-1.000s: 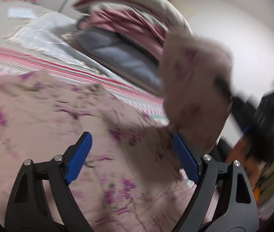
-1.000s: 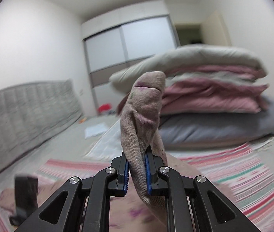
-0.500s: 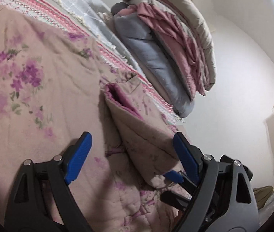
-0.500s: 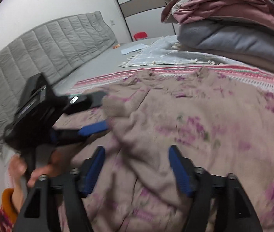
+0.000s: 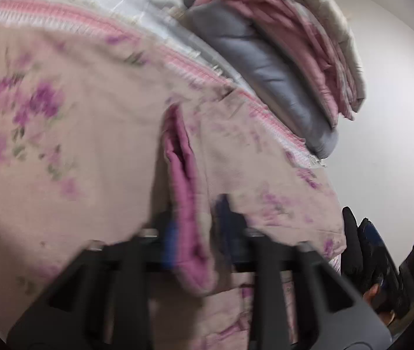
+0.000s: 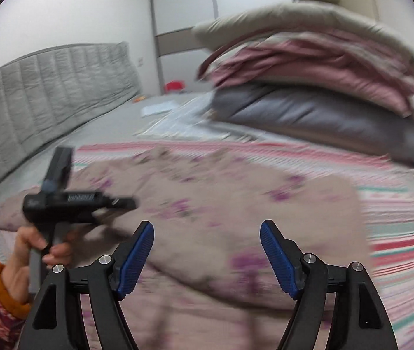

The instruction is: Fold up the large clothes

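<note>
A large beige garment with purple flowers (image 6: 236,192) lies spread on a striped rug. In the left wrist view a folded edge that shows its pink lining (image 5: 183,192) runs up between the jaws of my left gripper (image 5: 196,227). Those jaws are closing and the blurred blue pads press the fold from both sides. The right wrist view shows the same left gripper (image 6: 119,202) at the garment's left edge, held by a hand (image 6: 31,250). My right gripper (image 6: 207,233) hovers over the near part of the garment, its jaws opening, with nothing between them.
A tall stack of folded quilts (image 6: 309,67) stands at the back right on the pink striped rug (image 6: 396,233). A grey padded mattress (image 6: 46,96) leans on the left wall. A pale cloth (image 6: 183,119) and sliding wardrobe doors (image 6: 221,14) lie beyond.
The right gripper let go of the raised garment end, opened wide and sank toward the garment. The left gripper moved down and closed on the folded edge with the pink lining.
</note>
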